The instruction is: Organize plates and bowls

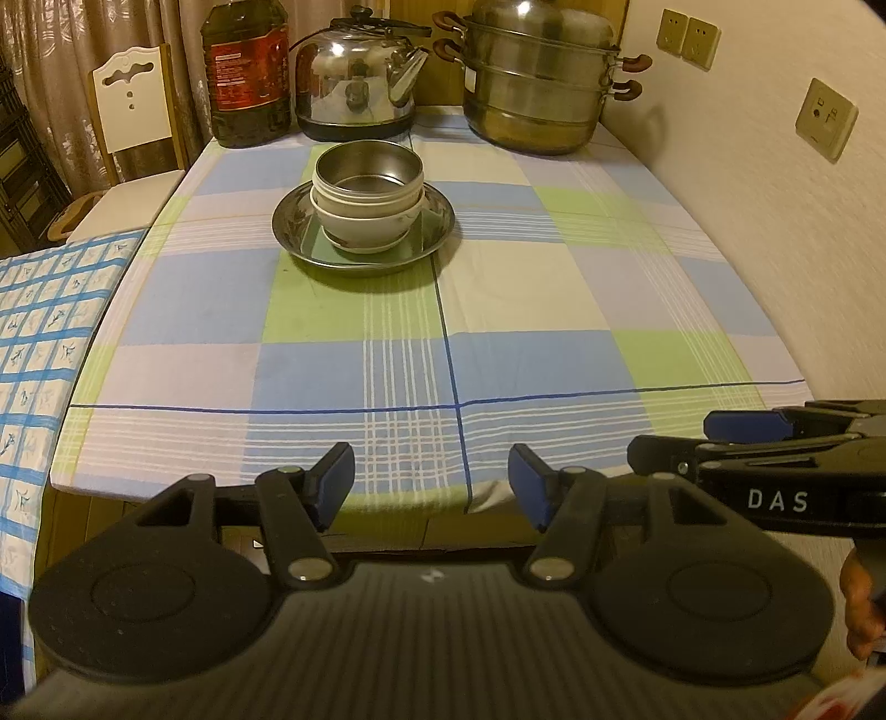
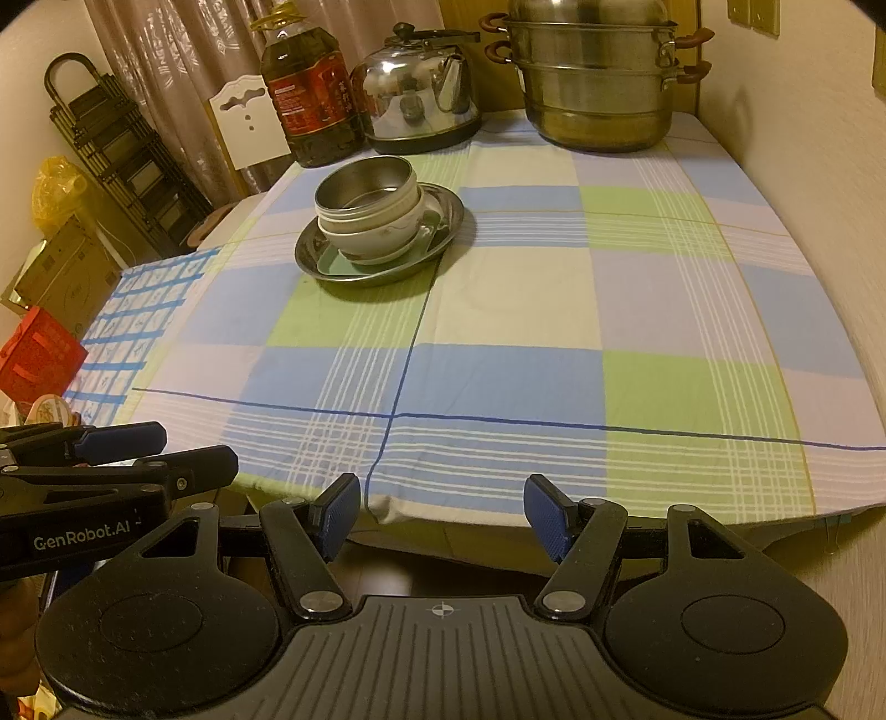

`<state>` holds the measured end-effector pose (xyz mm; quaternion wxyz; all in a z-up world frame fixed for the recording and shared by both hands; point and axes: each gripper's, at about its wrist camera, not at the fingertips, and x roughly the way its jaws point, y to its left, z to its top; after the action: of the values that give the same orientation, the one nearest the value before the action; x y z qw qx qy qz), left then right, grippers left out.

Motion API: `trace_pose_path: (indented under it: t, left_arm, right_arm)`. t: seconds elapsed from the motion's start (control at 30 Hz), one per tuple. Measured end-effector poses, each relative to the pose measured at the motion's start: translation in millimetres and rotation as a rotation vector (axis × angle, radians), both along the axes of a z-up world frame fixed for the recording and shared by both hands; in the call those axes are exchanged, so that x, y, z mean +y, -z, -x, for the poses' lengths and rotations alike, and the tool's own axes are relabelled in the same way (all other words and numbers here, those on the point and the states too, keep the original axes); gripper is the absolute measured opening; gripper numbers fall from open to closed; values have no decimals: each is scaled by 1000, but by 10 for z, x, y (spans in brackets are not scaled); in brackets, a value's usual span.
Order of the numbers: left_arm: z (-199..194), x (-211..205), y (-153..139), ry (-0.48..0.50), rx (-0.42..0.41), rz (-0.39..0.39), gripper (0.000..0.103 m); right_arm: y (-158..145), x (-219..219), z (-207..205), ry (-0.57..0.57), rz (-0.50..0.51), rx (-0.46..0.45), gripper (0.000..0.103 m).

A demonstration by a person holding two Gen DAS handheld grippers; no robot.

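The stack already looks gathered, so the sorting step seems either finished or not yet started; which of the two cannot be told. In the upper middle of the left wrist view a steel plate [image 1: 362, 232] sits on the desk [image 1: 498, 310], holding a white bowl [image 1: 365, 224] with a steel bowl [image 1: 368, 169] nested on top of it; a pale green flat piece shows under the white bowl, too small to name. The left tongs [image 1: 431, 481] hang at the bottom of the frame over the near edge of the desk, jaws apart and empty, well apart from the stack. The right tongs [image 2: 442, 518] stand likewise at the bottom of their own view, open with nothing between the pads. Any next move would call for a long reach forward toward the stack and an approach to a bowl rim from the side, since the nested bowls could tip together. The desk wears a checked blue, green and cream cloth. Along its far edge, at the top of the frame, stand an oil bottle [image 1: 246, 72], a steel kettle [image 1: 360, 77] and a tiered steamer pot [image 1: 540, 77]. A white chair [image 1: 133, 105] and curtains fill the upper left, wall sockets [image 1: 686, 36] the upper right.
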<state>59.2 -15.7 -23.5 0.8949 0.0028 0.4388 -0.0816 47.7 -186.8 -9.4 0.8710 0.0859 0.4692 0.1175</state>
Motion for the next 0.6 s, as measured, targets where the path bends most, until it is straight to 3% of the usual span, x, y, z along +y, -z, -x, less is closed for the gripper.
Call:
trace_pose_path:
  t: [0.6]
  left_arm:
    - [-30, -19, -6, 3, 1, -2, 59]
  right_arm:
    - [1, -12, -8, 0, 0, 0, 66]
